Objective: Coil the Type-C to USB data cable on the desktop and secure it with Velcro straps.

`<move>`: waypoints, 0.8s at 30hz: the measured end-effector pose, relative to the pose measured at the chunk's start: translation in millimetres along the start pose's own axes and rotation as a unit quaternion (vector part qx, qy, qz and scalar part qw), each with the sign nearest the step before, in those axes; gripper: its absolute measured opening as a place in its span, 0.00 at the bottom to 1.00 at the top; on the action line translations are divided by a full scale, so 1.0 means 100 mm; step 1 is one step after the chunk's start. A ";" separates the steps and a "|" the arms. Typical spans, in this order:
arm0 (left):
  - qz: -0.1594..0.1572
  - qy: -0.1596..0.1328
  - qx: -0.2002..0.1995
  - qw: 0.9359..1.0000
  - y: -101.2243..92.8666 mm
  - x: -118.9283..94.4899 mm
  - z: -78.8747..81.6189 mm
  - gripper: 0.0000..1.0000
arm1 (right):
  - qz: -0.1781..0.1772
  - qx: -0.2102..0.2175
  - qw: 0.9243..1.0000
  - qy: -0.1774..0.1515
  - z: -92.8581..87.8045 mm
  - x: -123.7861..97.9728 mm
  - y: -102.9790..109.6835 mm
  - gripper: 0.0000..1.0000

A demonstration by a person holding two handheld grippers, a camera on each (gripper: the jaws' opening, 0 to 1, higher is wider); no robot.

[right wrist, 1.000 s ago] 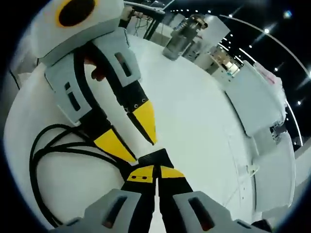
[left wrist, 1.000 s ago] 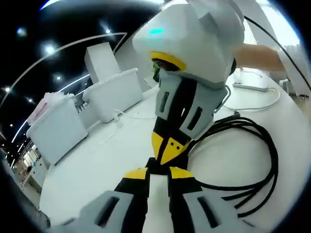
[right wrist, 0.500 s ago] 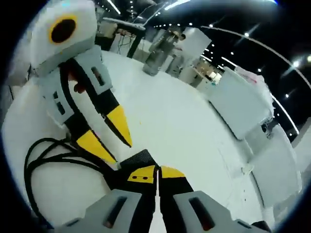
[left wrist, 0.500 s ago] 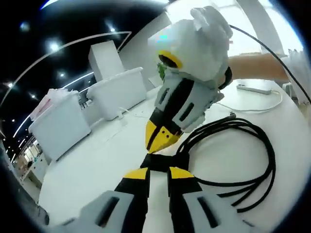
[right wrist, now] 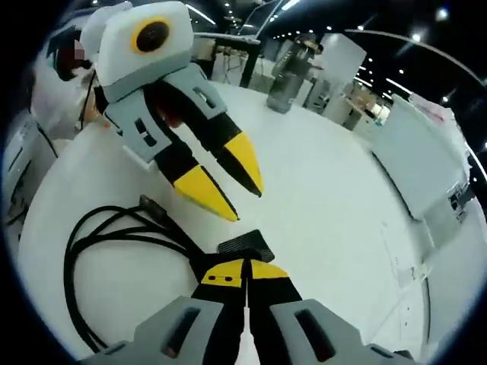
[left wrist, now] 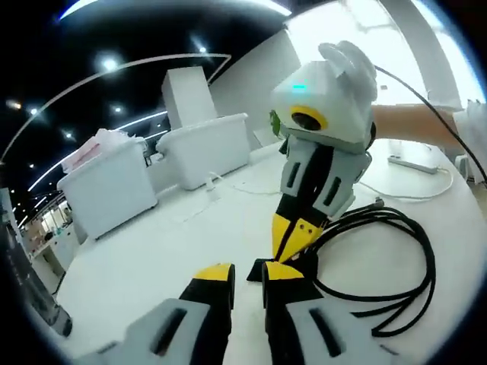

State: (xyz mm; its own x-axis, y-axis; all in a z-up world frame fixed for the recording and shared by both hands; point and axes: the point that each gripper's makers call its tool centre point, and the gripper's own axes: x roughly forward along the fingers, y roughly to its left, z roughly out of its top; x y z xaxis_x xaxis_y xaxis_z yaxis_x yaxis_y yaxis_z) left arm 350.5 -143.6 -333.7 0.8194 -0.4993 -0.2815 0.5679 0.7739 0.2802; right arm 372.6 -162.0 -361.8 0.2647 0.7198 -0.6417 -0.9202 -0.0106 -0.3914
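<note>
Left gripper view: the left tool [left wrist: 240, 272] rises from the bottom of the frame with its yellow-tipped jaws parted, a strip of white desk [left wrist: 152, 251] showing between them, nothing held; just beyond its right jaw lies a small black Velcro strap [left wrist: 259, 268]; the right tool [left wrist: 293, 237] points down at the strap with its tips pressed together on it; the black data cable [left wrist: 396, 266] lies coiled in several loose loops on the desk, to the right of both tools, one metal connector [left wrist: 378, 202] resting at the far side of the coil; a person's hand [left wrist: 407, 125] holds the right tool from behind; further back, a white power strip [left wrist: 415, 163] with a white cord lies on the desk; white lidded bins [left wrist: 205, 148] stand along the far-left edge of the desk.

Right gripper view: the right tool [right wrist: 245, 271] rises from the bottom, jaws clenched, with the end of the black Velcro strap [right wrist: 245, 245] pinched between the tips; the coiled data cable [right wrist: 114, 243] runs in to the strap from the left; the left tool [right wrist: 228, 186] hangs above the desk just beyond the strap, its yellow tips spread apart and grasping nothing; whether it touches the cable cannot be told; a grey container [right wrist: 289, 80] stands at the far edge of the desk.
</note>
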 end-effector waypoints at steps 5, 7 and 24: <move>0.011 -0.017 -0.017 1.000 0.10 -0.04 0.08 0.15 | 0.123 0.032 0.989 -0.076 0.08 -0.19 0.39 0.16; 0.015 -0.022 -0.023 0.999 0.13 -0.05 0.09 0.15 | 0.128 -0.011 0.990 -0.062 0.03 -0.15 0.43 0.16; 0.028 -0.040 -0.042 0.998 0.31 -0.16 0.15 0.15 | 0.202 -0.059 0.976 0.048 0.01 0.06 0.48 0.10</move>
State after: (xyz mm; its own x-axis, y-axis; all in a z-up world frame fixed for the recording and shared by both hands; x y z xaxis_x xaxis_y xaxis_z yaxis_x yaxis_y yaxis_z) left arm 356.1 -117.4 -306.8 0.8554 -0.4812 -0.1916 0.5149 0.8297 0.2155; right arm 330.2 -157.4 -383.9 -0.0821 0.5714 -0.8165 -0.9172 -0.3639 -0.1624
